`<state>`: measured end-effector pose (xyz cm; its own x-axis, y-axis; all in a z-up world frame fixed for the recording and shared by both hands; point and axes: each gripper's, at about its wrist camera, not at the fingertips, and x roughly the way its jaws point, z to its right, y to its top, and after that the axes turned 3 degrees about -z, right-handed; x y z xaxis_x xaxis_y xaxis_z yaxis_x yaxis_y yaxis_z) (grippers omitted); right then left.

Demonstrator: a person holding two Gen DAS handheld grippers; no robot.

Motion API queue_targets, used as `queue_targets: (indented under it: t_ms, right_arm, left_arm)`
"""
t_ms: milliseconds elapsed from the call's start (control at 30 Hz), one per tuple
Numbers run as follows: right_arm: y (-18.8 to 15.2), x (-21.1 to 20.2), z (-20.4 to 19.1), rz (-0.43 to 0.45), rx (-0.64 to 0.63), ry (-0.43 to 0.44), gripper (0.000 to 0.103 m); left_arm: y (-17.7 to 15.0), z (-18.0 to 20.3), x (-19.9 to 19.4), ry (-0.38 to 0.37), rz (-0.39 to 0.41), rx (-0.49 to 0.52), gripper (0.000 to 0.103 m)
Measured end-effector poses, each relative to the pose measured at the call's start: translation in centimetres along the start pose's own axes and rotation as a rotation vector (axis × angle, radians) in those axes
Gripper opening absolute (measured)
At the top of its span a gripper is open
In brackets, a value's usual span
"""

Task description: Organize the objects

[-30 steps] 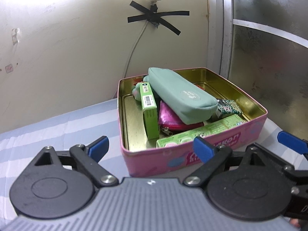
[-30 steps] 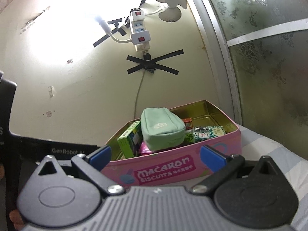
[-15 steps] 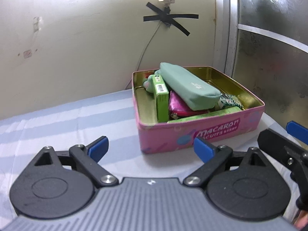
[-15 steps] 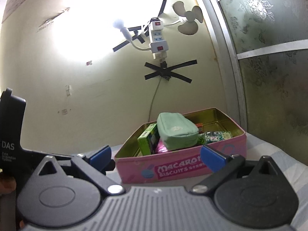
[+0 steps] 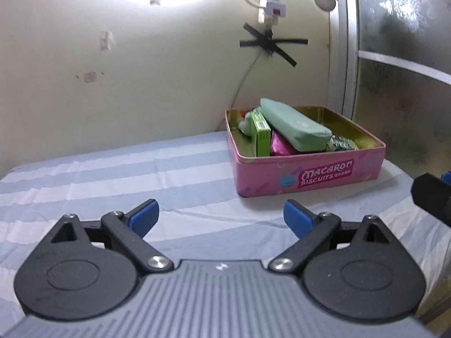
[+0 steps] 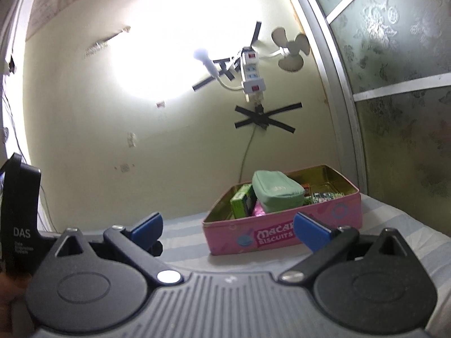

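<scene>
Both grippers are empty and spread wide: the left gripper [image 5: 221,215] hangs low over the striped sheet [image 5: 112,174], its blue fingertips [image 5: 142,217] well apart with nothing between them, and the right gripper [image 6: 228,229] stands likewise agape, level with the near wall of the tin. Neither touches anything. The pink biscuit tin [image 5: 310,174] sits open at the far right corner of the bed, near the wall and just beside the frosted glass partition [image 5: 408,84]. Inside it lie a mint-green pouch [image 5: 296,132] resting slantwise on top of the rest, a green carton [image 5: 262,135] standing on edge toward the left wall of the tin, a magenta foil item [image 5: 279,146] under the pouch, a patterned packet [image 5: 342,143] toward the right wall, and a small green soft thing [image 5: 245,122] at the far left corner, too small to identify. No loose object is seen on the sheet outside the tin. Judgement: the gathering step appears complete, or nearly so, with both tools standing clear of the tin; any further move would call for finding a lid or a remaining item, neither of which is in view. Surface: a blue-and-white striped sheet, lightly creased. Room: a pale, marked wall [image 6: 141,126] carrying a power strip [image 6: 252,74], black tape crosses [image 6: 265,118], a small fan [image 6: 291,49] and a glaring lamp.
</scene>
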<state>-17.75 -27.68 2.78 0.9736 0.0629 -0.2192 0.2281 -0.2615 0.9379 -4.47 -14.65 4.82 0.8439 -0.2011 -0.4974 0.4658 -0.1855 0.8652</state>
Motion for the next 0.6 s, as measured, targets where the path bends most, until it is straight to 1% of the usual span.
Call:
queue_targets:
  t_ms: [133, 200, 300, 467, 600]
  right_arm:
    - [0.4, -2.6, -0.4, 0.045, 0.001, 0.02, 0.103]
    - [0.6, -3.2, -0.5, 0.061, 0.022, 0.021, 0.103]
    - [0.5, -3.7, -0.9, 0.093, 0.045, 0.026, 0.103]
    - [-0.2, -4.0, -2.9, 0.114, -0.014, 0.035, 0.103]
    - [-0.5, -4.5, -3.8, 0.136, -0.068, 0.016, 0.103]
  left_arm:
    - [-0.4, -0.2, -2.9, 0.019, 0.046, -0.01, 0.099]
    - [-0.9, -0.3, -4.2, 0.033, 0.071, -0.006, 0.103]
    - [-1.7, -0.7, -5.4, 0.06, 0.093, 0.008, 0.103]
    - [-2.5, -0.6, -5.8, 0.09, 0.076, 0.026, 0.103]
    - [-2.9, -0.9, -6.0, 0.097, 0.056, 0.004, 0.103]
